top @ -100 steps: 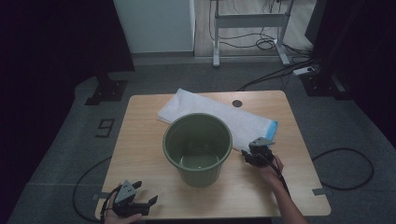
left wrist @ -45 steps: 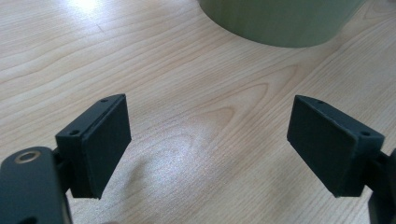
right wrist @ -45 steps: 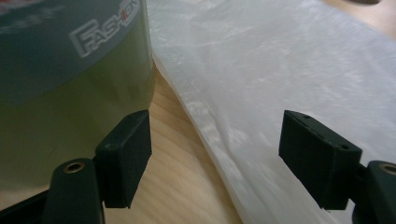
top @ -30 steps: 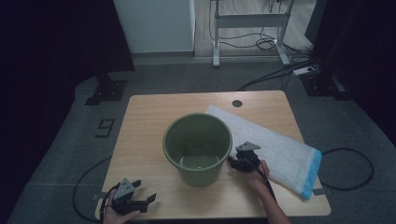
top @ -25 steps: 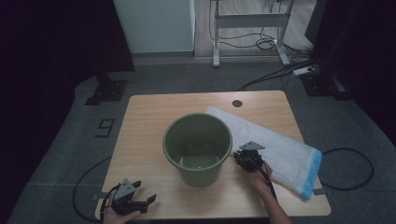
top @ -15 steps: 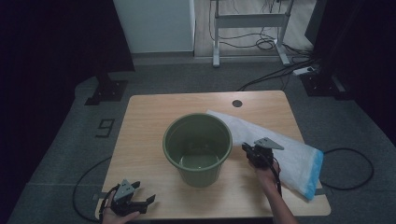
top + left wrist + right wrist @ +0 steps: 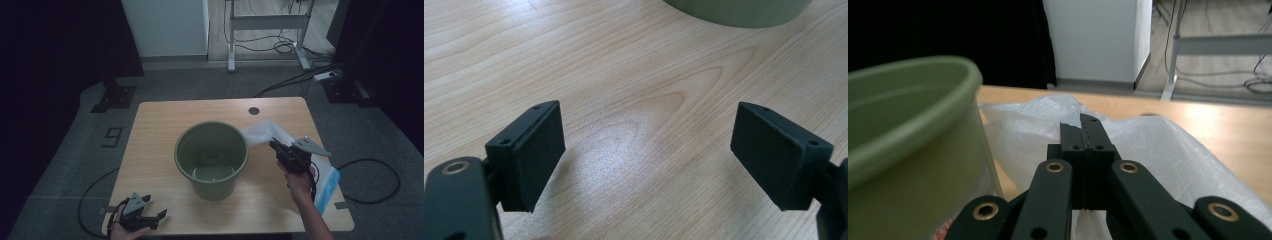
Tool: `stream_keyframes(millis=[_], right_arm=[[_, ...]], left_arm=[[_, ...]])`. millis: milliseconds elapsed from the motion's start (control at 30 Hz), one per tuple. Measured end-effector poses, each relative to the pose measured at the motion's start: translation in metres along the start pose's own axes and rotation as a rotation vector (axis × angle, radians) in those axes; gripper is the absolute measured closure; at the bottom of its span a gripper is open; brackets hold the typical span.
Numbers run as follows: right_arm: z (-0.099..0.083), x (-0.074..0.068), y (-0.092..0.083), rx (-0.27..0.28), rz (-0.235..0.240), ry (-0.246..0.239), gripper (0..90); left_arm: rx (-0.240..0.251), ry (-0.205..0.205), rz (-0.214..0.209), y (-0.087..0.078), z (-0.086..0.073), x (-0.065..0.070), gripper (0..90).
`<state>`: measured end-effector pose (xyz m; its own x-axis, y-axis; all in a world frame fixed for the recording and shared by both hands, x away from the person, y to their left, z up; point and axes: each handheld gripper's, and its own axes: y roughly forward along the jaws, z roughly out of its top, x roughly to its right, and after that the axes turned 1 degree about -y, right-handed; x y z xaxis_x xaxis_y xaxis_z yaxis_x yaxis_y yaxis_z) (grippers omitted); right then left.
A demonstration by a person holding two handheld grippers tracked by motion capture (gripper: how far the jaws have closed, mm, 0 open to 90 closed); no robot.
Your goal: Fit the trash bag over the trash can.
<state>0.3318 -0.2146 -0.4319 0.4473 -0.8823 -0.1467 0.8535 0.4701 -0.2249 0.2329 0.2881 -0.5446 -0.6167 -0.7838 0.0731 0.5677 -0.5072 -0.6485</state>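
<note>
Left tool [image 7: 646, 160] agape, right tool [image 7: 1083, 127] clamped

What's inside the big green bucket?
From above, the green bucket looks empty: just its bare green bottom with a pale shine. The near inner wall is hidden by the rim. The white plastic bag, pinched in the right gripper, is outside, beside the rim.

Green bucket's [image 7: 739, 10] base cut by the left gripper view's top edge; plastic bag [image 7: 327, 185] partly behind the forearm
</note>
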Motion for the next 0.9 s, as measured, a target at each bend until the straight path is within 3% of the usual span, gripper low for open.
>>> stream_keyframes(millis=[567, 900], right_arm=[[0.046, -0.003, -0.032, 0.112, 0.013, -0.020, 88.8], [0.079, -0.013, -0.049, 0.175, 0.015, -0.048, 88.8]], left_arm=[[-0.002, -0.005, -0.002, 0.001, 0.000, 0.001, 14.0], [0.001, -0.008, -0.003, 0.000, -0.001, 0.001, 14.0]])
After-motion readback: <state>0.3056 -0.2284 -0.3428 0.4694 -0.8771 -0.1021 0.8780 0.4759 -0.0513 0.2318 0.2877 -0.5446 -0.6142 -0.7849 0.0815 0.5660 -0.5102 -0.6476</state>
